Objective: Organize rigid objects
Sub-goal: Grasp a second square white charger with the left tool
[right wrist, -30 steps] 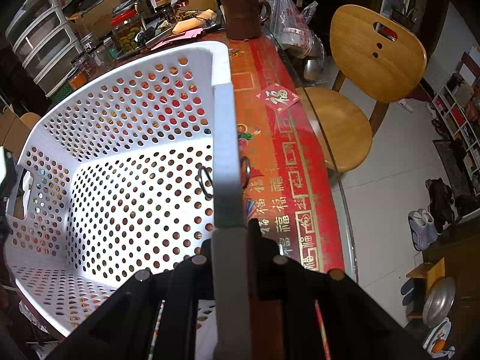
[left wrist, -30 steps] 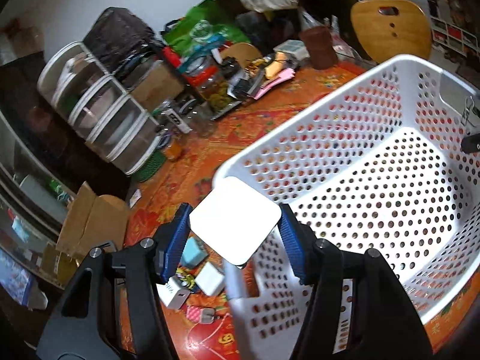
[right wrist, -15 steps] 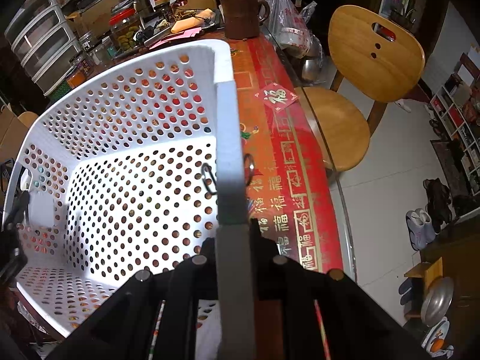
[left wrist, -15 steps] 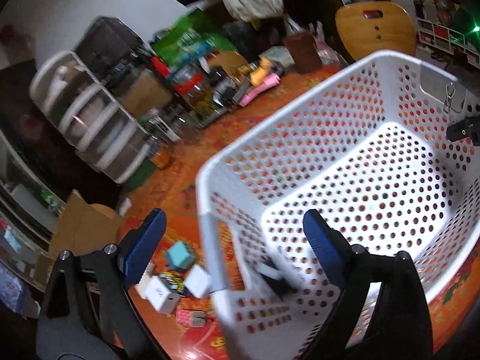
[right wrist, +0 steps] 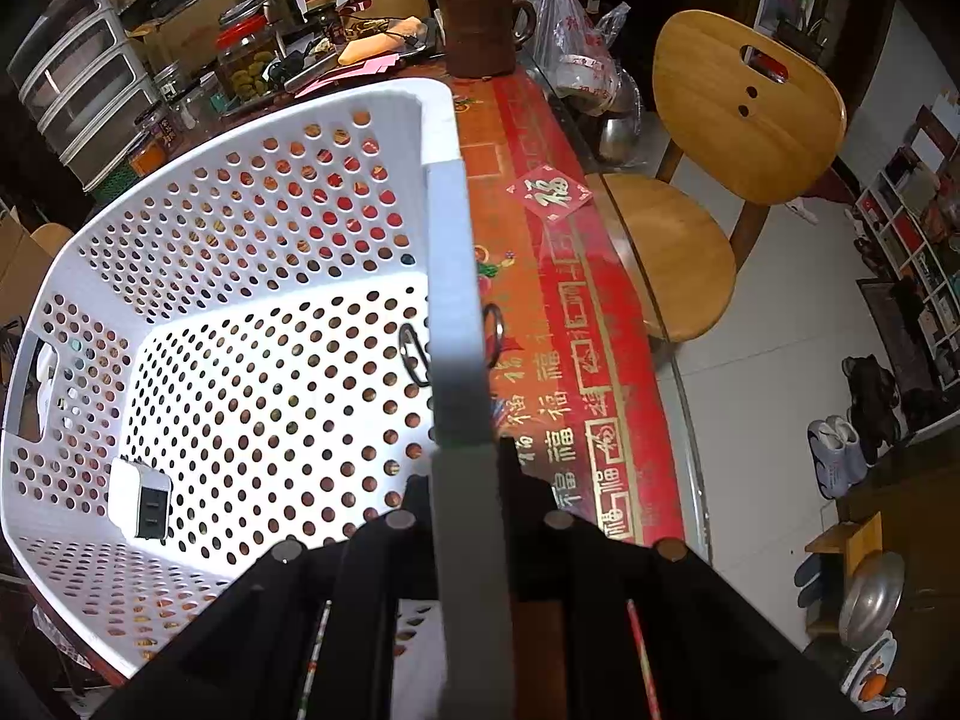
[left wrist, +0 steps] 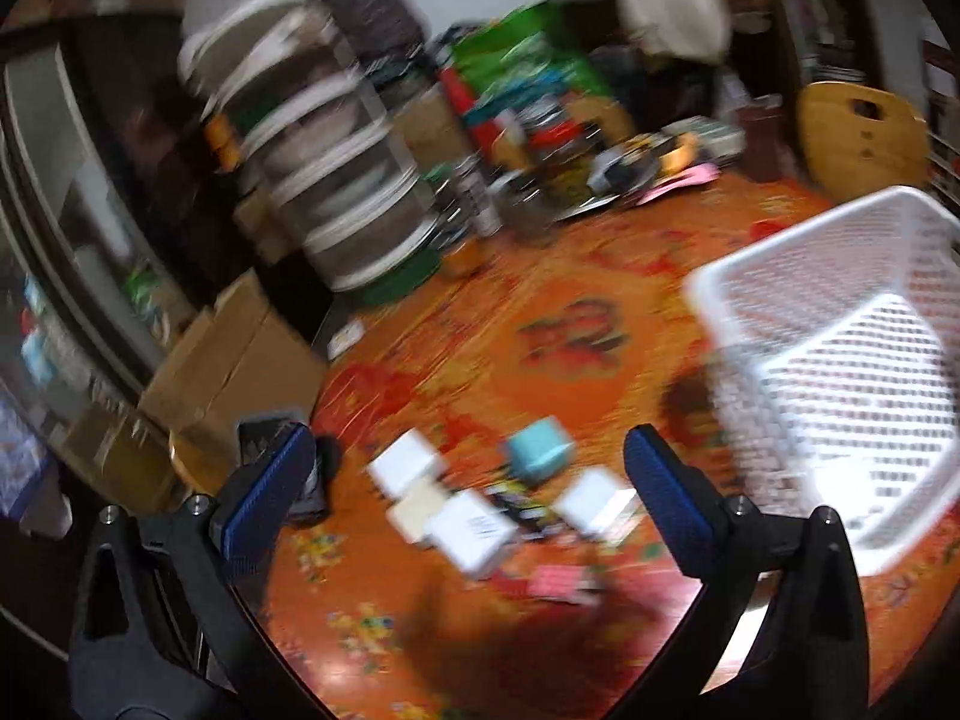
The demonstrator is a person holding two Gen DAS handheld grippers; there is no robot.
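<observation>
- The left gripper (left wrist: 468, 468) has just been opening; its blue-padded jaws stand spread wide with nothing between them, above a blurred cluster of small boxes on the orange-red patterned tablecloth (left wrist: 540, 312).
- In that cluster: a teal cube (left wrist: 538, 455), several white blocks (left wrist: 474, 531) and a flat pink piece (left wrist: 555, 581), lying close together, some touching.
- The white perforated plastic basket (right wrist: 252, 276) stands just right of the cluster; a white charger block with a dark face (right wrist: 141, 500) lies inside it, near the far-side handle wall.
- The right gripper (right wrist: 471, 468) is pinched tight on the basket's near rim.
- Around: stacked clear drawers (right wrist: 78, 90), a brown mug (right wrist: 477, 30), jars and clutter along the table's far edge, and a wooden chair (right wrist: 720, 138) beside the table.
</observation>
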